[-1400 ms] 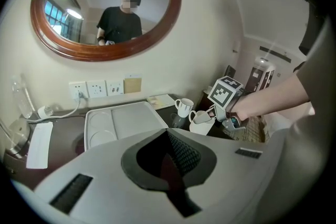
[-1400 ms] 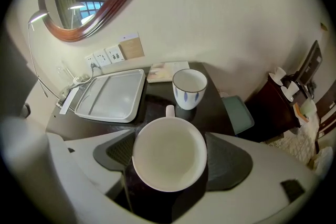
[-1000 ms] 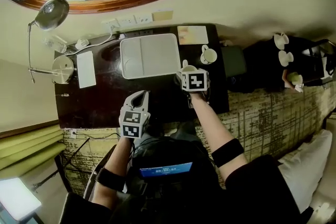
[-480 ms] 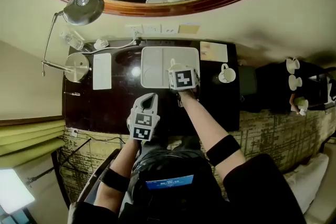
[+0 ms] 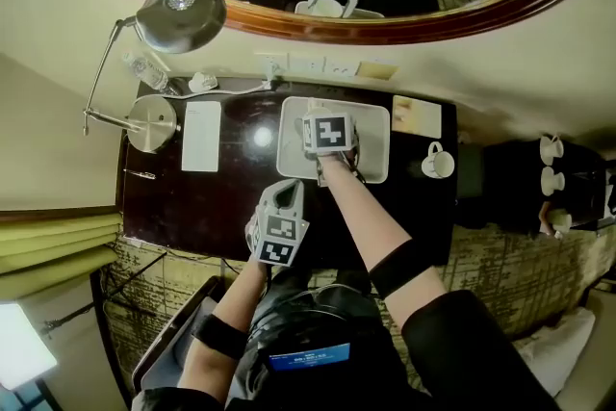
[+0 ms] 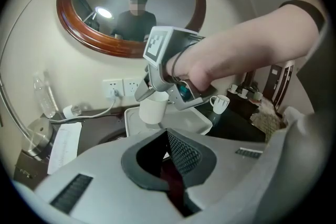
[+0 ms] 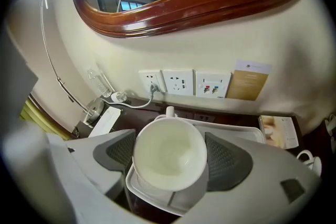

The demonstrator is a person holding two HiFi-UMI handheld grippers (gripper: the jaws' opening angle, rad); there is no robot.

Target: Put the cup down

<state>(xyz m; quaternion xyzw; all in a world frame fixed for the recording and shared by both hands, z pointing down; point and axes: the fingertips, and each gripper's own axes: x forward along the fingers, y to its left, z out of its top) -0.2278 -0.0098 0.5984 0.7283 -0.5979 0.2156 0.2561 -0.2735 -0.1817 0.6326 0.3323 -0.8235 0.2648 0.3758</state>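
My right gripper (image 7: 172, 160) has its fingers spread wide and clamped on the white glazed ceramic cup (image 6: 153, 108), one pad on each side of the body. The handle points away toward the wall. The cup hangs over the white rectangular plastic tray (image 5: 375, 125), toward its left part. It looks clear of the tray floor, but I can't tell for sure. The tray sits at the back edge of the dark wooden counter (image 5: 212, 197), right of middle.

My left gripper (image 6: 169, 150) has its fingers closed on nothing and hovers by the counter's front edge.

Risks, my guess:
- The glaze is smooth and the grip is only on two sides, so the cup could slide in the pads.
- If I let go too high, the cup drops, bangs on the tray, and may tip or chip.
- The cup looks a bit tilted. Released like that, it could rock onto its side.
- If it comes down on the tray's raised rim, it sits crooked and may topple off onto the counter.

Containers:
- The cup is empty, with a bare white inside.
- I see nothing else lying in the tray.
- A second white handled mug (image 5: 438, 161) stands near the counter's right end, well apart. I can't make out what is in it.
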